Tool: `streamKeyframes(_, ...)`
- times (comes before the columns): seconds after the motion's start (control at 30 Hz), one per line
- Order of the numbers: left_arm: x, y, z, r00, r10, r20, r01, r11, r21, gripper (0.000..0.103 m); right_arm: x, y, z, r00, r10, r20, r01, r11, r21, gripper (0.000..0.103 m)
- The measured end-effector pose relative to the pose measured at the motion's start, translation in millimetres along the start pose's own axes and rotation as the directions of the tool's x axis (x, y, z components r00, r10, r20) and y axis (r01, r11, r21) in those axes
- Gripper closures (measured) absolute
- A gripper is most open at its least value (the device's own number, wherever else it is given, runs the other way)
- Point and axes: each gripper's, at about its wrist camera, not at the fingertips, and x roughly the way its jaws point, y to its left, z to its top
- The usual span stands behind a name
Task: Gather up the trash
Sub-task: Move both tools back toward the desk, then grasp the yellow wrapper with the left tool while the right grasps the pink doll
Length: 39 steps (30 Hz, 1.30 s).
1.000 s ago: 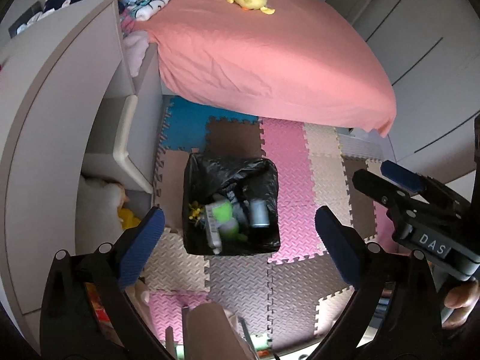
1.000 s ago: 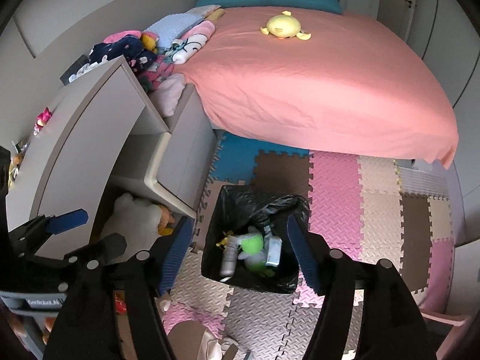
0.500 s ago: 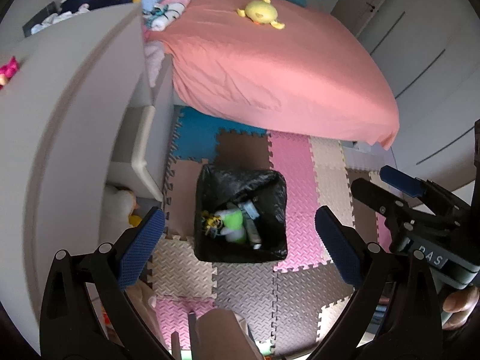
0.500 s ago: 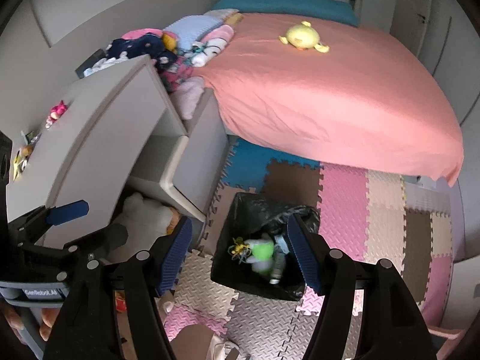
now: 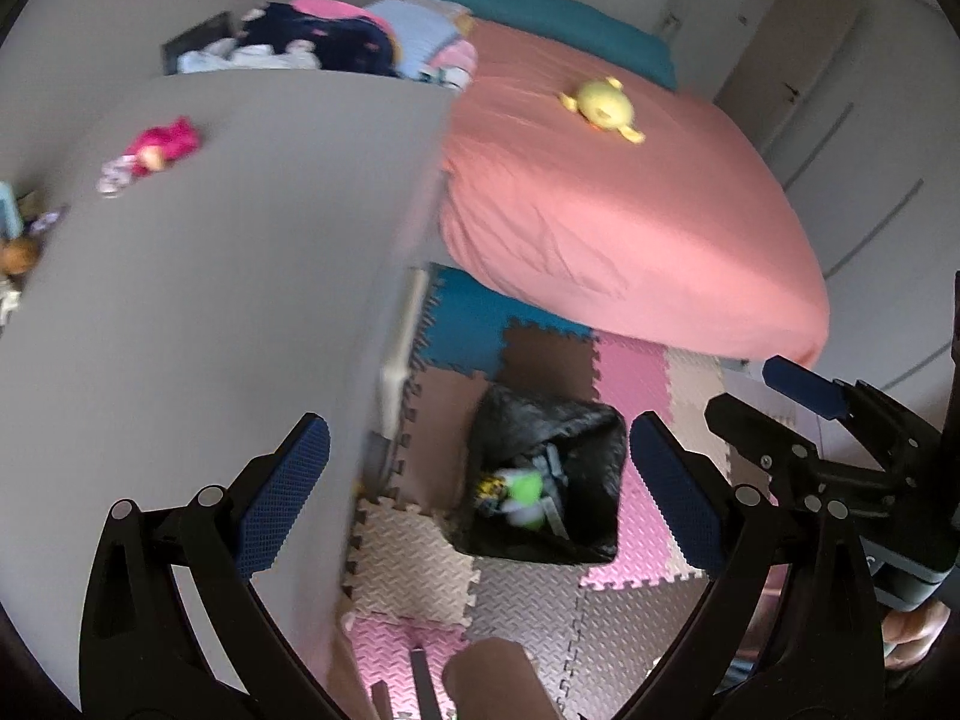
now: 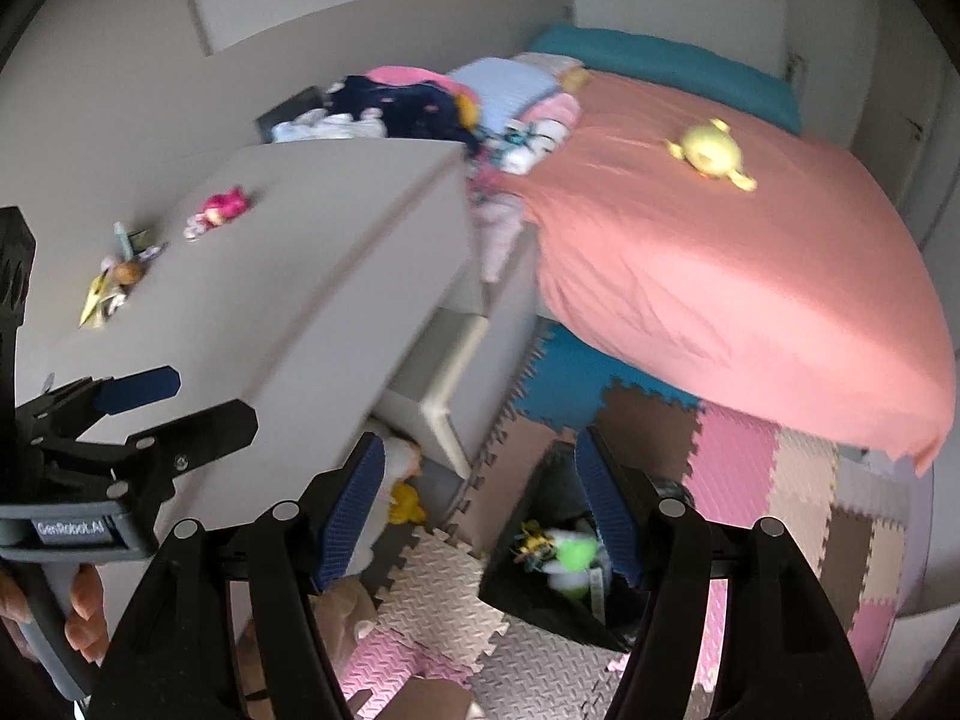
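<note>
A black-lined trash bin (image 5: pixel 543 432) stands on the foam floor mat beside the desk, holding green and grey trash; it also shows in the right wrist view (image 6: pixel 540 600). My left gripper (image 5: pixel 477 498) is open and empty, high above the bin and the desk edge. My right gripper (image 6: pixel 480 513) is open and empty, also high above the floor. Small items lie on the grey desk top (image 6: pixel 288 276): a pink toy (image 6: pixel 225 207) and a cluster of wrappers and bits (image 6: pixel 114 282) near the wall. Each gripper shows at the edge of the other's view.
A bed with a pink sheet (image 5: pixel 600 204) and a yellow plush (image 5: pixel 600 105) fills the right. Clothes (image 6: pixel 408 102) are piled between desk and bed. An open drawer (image 6: pixel 444 396) juts out under the desk, with a plush toy (image 6: pixel 399 480) below it.
Both grippers have risen and swung left, so the desk top with its small items has come into view. The bin now sits lower and smaller in both views. Both stay open.
</note>
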Motion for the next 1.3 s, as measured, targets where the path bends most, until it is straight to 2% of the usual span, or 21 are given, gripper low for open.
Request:
streamKeyframes(0.37, -42, 103, 6, 0.992, 0.111, 0.053, -0.104, 0.986, -0.131, 0.006, 22, 107, 46, 0.994, 0.104, -0.012, -0.105, 0.984, -0.141, 0.036)
streamKeyframes(0.5, -55, 146, 4, 0.986, 0.158, 0.059, -0.142, 0.967, -0.213, 0.006, 31, 141, 60, 0.989, 0.144, -0.024, -0.146, 0.973, -0.178, 0.036)
streamKeyframes(0.6, -64, 183, 4, 0.98, 0.19, 0.063, -0.164, 0.941, -0.297, 0.006, 41, 169, 71, 0.986, 0.164, -0.035, -0.167, 0.962, -0.215, 0.036)
streamKeyframes(0.73, -75, 234, 6, 0.973, 0.225, 0.06, -0.182, 0.895, -0.406, 0.006, 57, 201, 87, 0.98, 0.193, -0.051, -0.2, 0.949, -0.244, 0.036)
streamKeyframes(0.93, -86, 294, 12, 0.958, 0.282, 0.05, -0.218, 0.831, -0.511, 0.006, 90, 242, 114, 0.974, 0.213, -0.082, -0.227, 0.94, -0.253, 0.036)
streamKeyframes(1.03, -91, 324, 14, 0.95, 0.308, 0.047, -0.227, 0.786, -0.575, 0.006, 112, 251, 131, 0.966, 0.232, -0.111, -0.249, 0.95, -0.19, 0.036)
streamKeyframes(1.17, -93, 360, 17, 0.944, 0.328, 0.035, -0.223, 0.714, -0.664, 0.006, 146, 254, 156, 0.957, 0.255, -0.142, -0.263, 0.964, -0.04, 0.036)
streamKeyframes(1.3, -92, 385, 19, 0.927, 0.375, 0.009, -0.258, 0.654, -0.711, 0.006, 175, 255, 179, 0.951, 0.273, -0.147, -0.259, 0.96, 0.103, 0.036)
